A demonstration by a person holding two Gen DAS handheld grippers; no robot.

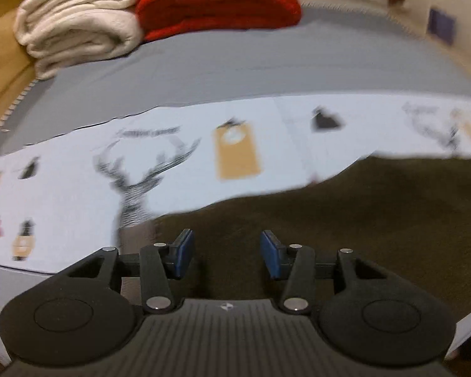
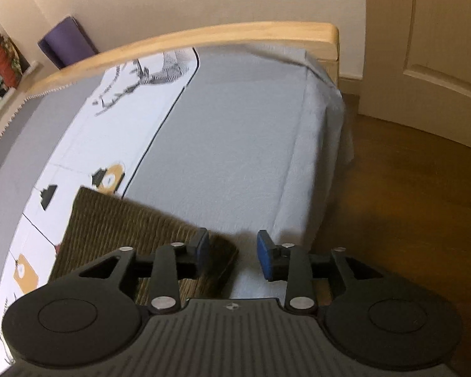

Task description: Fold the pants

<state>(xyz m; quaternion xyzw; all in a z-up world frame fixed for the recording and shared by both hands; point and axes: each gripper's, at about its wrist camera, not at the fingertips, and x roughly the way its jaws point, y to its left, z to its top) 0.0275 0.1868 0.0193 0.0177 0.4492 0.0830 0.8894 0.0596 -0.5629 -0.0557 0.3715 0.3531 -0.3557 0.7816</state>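
The pants [image 1: 345, 213], olive corduroy, lie on the bed [image 1: 267, 62], filling the lower right of the left wrist frame and the lower left of the right one [image 2: 125, 223]. The left gripper [image 1: 226, 253] hangs over them, jaws wide apart, holding nothing. The right gripper [image 2: 234, 251] is likewise spread wide and empty, over the pants' edge. A white blanket [image 1: 75, 22] and a red blanket [image 1: 216, 0] sit upper left.
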